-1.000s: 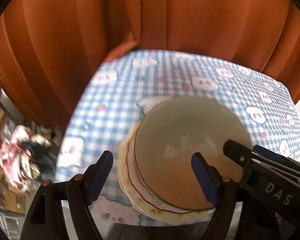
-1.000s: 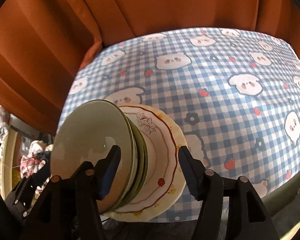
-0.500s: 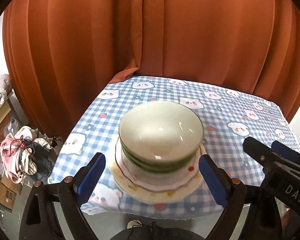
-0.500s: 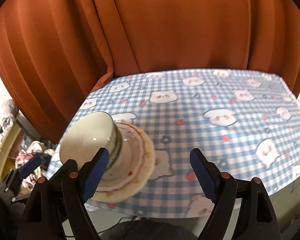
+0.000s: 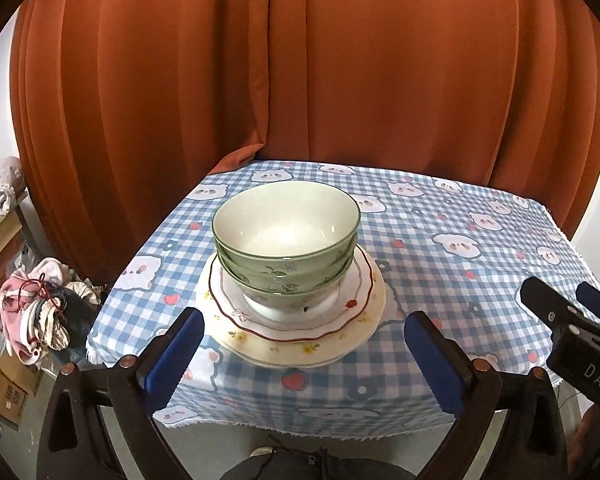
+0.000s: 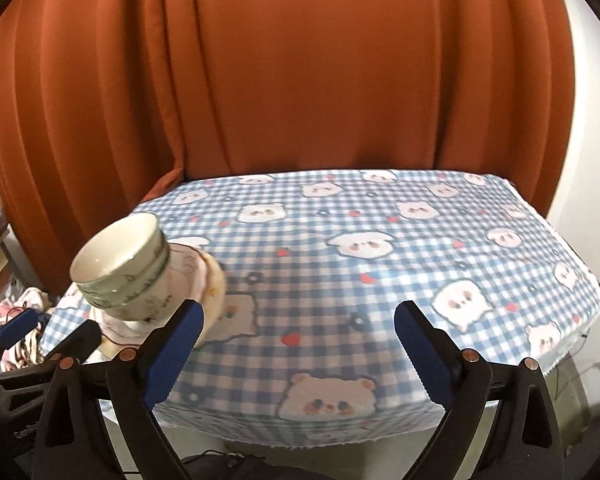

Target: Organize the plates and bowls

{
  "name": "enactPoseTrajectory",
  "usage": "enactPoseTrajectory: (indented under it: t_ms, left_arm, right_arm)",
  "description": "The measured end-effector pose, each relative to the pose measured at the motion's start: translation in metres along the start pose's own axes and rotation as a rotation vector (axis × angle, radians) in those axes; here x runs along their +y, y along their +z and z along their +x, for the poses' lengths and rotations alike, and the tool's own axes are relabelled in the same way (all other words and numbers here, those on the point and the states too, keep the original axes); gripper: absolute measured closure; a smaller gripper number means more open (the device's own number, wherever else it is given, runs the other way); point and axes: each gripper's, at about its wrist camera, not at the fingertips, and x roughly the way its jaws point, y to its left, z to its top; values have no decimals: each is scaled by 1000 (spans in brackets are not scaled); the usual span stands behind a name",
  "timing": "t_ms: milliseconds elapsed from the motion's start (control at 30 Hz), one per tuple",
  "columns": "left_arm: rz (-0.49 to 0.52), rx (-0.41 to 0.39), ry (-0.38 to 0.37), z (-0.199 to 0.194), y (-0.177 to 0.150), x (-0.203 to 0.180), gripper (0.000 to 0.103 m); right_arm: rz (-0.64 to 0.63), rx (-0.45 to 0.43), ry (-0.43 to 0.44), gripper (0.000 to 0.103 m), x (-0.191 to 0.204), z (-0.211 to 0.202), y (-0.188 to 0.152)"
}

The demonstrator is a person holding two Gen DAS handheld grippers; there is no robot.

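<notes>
Both of our grippers stood off the stacked crockery, empty and opening.

Ahead of our left gripper (image 5: 306, 354), just beyond its blue-padded fingers (image 5: 174, 356), we saw the nested pale green ceramic bowls (image 5: 286, 240) sitting upright on a white scalloped plate with a red rim (image 5: 356, 284), itself on a cream round plate with small yellow flowers (image 5: 300, 350), all on the blue-and-white checked tablecloth with bear faces (image 5: 440, 216). Its jaws were spreading wide with nothing between them. Our right gripper (image 6: 298, 350) was likewise opening over bare cloth, holding nothing; the stack lay beyond its left finger, off to that side. An orange curtain (image 5: 300, 80) hung behind the table.
</notes>
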Motion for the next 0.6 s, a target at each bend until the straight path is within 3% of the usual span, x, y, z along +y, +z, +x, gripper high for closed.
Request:
enactPoseTrajectory:
  t_ms: [600]
  left_arm:
    - [31, -4, -11, -5, -6, -6, 1]
  right_arm:
    - [8, 17, -5, 5, -4, -6, -16]
